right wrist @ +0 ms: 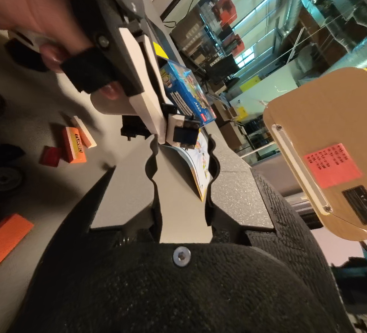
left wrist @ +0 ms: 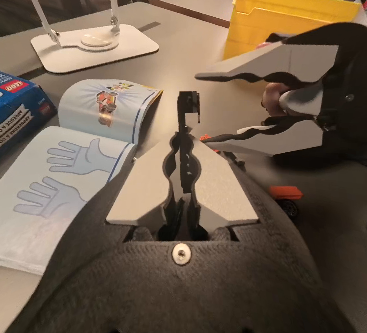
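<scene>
My left gripper (left wrist: 183, 136) is shut on a black brick assembly (left wrist: 188, 104) that stands on edge between its pads and sticks out past the fingertips above the grey table (left wrist: 178, 45). In the right wrist view the same assembly (right wrist: 182, 130) shows black and white parts, held by the left gripper (right wrist: 161, 134), which comes in from the upper left. My right gripper (right wrist: 182, 142) is open, with nothing pressed between its pads. The assembly sits just beyond its fingertips. In the left wrist view the right gripper (left wrist: 201, 107) reaches in from the right with its fingers wide apart.
An open instruction booklet (left wrist: 99, 114) and a blue box (left wrist: 19, 100) lie to the left. A white lamp base (left wrist: 95, 49) stands behind and a yellow bin (left wrist: 278, 25) at the back right. Orange and red bricks (right wrist: 76, 144) and a wheel (left wrist: 291, 208) lie loose on the table. The tips of both grippers are at nearly the same place. Both grippers' tips are roughly 12 cm from the wheel (left wrist: 291, 208).
</scene>
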Tool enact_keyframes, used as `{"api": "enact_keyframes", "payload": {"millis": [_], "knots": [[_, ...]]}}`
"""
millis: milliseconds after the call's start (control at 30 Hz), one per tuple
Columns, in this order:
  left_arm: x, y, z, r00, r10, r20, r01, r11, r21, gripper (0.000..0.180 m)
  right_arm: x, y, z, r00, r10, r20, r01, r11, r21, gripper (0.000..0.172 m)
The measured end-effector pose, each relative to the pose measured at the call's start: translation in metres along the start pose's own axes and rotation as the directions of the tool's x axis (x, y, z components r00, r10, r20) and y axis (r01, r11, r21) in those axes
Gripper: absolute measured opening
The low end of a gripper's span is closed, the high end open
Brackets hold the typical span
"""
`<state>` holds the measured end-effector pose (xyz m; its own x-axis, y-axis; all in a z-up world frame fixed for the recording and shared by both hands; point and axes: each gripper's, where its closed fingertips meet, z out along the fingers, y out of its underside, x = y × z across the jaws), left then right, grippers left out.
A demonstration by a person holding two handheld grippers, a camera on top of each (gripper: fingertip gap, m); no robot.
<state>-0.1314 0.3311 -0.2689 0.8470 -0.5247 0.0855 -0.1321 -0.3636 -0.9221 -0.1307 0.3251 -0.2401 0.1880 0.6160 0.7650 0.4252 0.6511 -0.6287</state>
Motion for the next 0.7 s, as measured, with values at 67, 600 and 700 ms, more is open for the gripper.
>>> {"api": "enact_keyframes", "payload": {"millis": [67, 600, 700], "knots": [[0.002, 0.0, 0.0, 0.999, -0.039, -0.029, 0.039, 0.999, 0.001, 0.003, 0.001, 0.0, -0.001, 1.0, -0.004, -0.01, 0.004, 1.0, 0.004, 0.037], [0.019, 0.005, 0.004, 0.987, -0.092, -0.131, 0.086, 0.995, -0.046, 0.003, -0.003, 0.002, -0.006, 0.98, 0.161, 0.119, -0.165, 0.986, 0.029, 0.028], [0.017, 0.004, 0.004, 0.987, -0.099, -0.124, 0.095, 0.995, -0.036, 0.003, -0.001, 0.001, -0.004, 0.987, 0.136, 0.089, -0.136, 0.991, -0.008, 0.028]]}}
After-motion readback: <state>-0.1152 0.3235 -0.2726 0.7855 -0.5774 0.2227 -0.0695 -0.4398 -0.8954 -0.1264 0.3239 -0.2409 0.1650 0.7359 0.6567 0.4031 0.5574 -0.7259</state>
